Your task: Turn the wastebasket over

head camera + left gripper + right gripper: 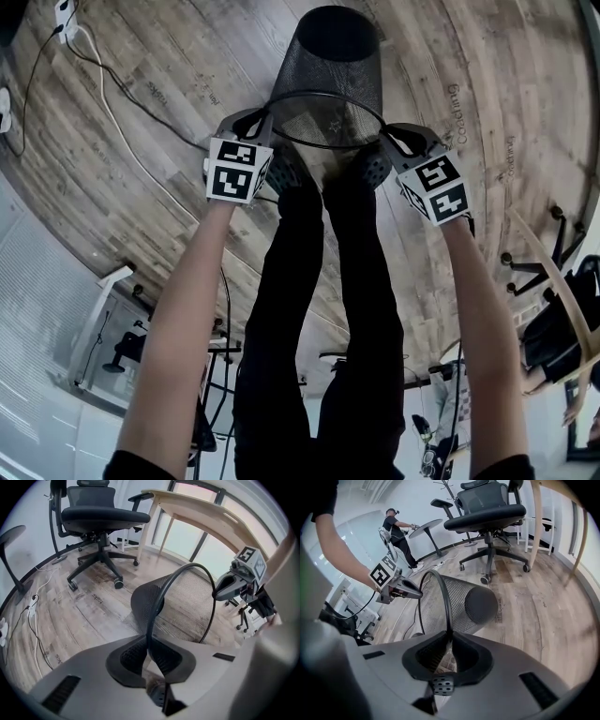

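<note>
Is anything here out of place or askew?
The black mesh wastebasket is not upright: it is tipped on its side, mouth toward the person, base pointing away. The left gripper and right gripper are each shut on opposite sides of its rim. Nothing looks spilled.

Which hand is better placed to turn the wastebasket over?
Neither clearly: the left claw and right claw are both shut on the tilted wastebasket, on opposite sides of its rim, so probably both turn it together.
</note>
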